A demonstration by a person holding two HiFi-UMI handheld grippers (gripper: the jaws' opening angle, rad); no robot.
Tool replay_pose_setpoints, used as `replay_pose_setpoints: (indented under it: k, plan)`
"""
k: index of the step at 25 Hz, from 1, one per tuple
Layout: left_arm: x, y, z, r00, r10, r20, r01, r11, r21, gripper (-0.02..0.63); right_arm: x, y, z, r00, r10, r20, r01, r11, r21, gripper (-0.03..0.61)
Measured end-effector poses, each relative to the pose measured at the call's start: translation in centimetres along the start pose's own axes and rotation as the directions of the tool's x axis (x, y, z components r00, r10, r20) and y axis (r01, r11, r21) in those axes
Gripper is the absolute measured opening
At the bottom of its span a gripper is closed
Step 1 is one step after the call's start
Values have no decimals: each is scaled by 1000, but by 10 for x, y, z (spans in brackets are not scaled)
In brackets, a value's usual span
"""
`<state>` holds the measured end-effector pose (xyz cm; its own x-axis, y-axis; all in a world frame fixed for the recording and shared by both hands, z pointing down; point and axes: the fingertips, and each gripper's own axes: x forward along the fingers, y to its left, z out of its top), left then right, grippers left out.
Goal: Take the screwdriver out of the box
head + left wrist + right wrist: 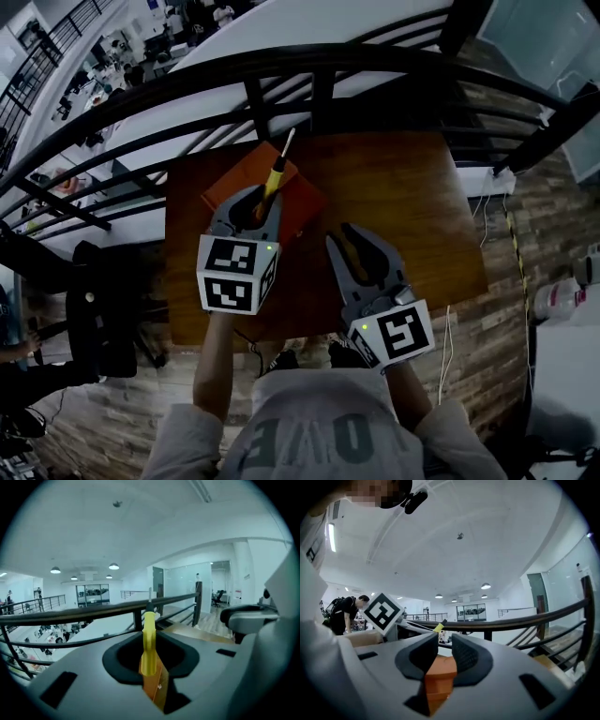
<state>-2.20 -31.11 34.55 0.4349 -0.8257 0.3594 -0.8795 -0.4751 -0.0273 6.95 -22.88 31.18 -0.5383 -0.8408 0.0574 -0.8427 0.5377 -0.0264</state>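
On the brown wooden table (412,202), toward its far-left part, we see a flat orange box (302,206), and our left gripper (253,199) sits directly over it. Its jaws are clamped on a yellow-handled screwdriver (274,174) with a thin metal shaft. The handle stands between the dark pads, and the shaft points away from us, past the box's far edge toward the dark metal railing (319,66). From the left gripper view we find the handle upright and centred in the grip, with a strip of orange just beneath it. We cannot tell whether the tool is fully clear of the box. Our right gripper (354,246) is just beside the box on its right, over bare wood and not touching it. In the right gripper view its pads are drawn close, with a narrow gap at the tips, and they pinch an orange block-shaped piece (438,677) that fills the space lower down. We cannot tell what that piece belongs to.
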Motion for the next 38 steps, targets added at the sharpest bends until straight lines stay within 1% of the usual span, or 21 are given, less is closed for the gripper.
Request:
replay_pose_setpoints:
  k: [1, 3, 5, 7, 10, 12, 14, 18, 23, 25, 28, 30, 33, 38]
  plan:
    - [-13, -1, 11, 999, 22, 48, -22, 1000, 1, 92, -1, 3, 8, 1000, 0, 20, 0, 1000, -9, 95]
    - [-38, -2, 29, 988, 65, 140, -66, 998, 1, 92, -3, 9, 21, 998, 2, 56, -1, 1000, -25, 95]
    - [-61, -4, 43, 967, 110, 232, -114, 994, 4, 92, -3, 14, 31, 996, 6, 86, -3, 999, -38, 96]
    - [-84, -8, 52, 935, 153, 320, -159, 987, -5, 92, -5, 20, 38, 994, 7, 111, -2, 999, -47, 97]
    - [-117, -14, 59, 876, 219, 429, -214, 975, -62, 92, -10, 28, 46, 990, -1, 144, 7, 999, -44, 97]
    - [-135, -15, 57, 840, 268, 471, -257, 962, -90, 92, -12, 33, 51, 987, -5, 162, 12, 999, -40, 97]
    - [-148, -14, 53, 817, 302, 491, -291, 951, -100, 92, -12, 37, 54, 985, -7, 175, 15, 999, -41, 96]
    - [-160, -13, 47, 795, 302, 526, -280, 952, -123, 92, -14, 42, 54, 983, -15, 181, 24, 999, -45, 97]
    - [-159, -11, 41, 795, 312, 520, -288, 949, -129, 92, -12, 42, 46, 987, -17, 160, 26, 998, -57, 97]
    - [-160, -9, 44, 787, 315, 531, -293, 947, -128, 92, -12, 42, 44, 988, -16, 152, 24, 998, -52, 97]
    - [-163, -5, 50, 768, 321, 554, -307, 944, -122, 92, -12, 42, 44, 988, -11, 151, 20, 998, -56, 95]
    - [-165, -4, 52, 761, 323, 562, -313, 942, -119, 92, -11, 42, 45, 988, -9, 156, 17, 998, -53, 97]
    - [-168, -4, 54, 756, 322, 571, -313, 942, -116, 92, -11, 43, 44, 989, -8, 151, 16, 998, -54, 95]
    - [-167, -6, 53, 758, 318, 570, -311, 944, -113, 92, -10, 41, 40, 990, -16, 140, 25, 997, -68, 84]
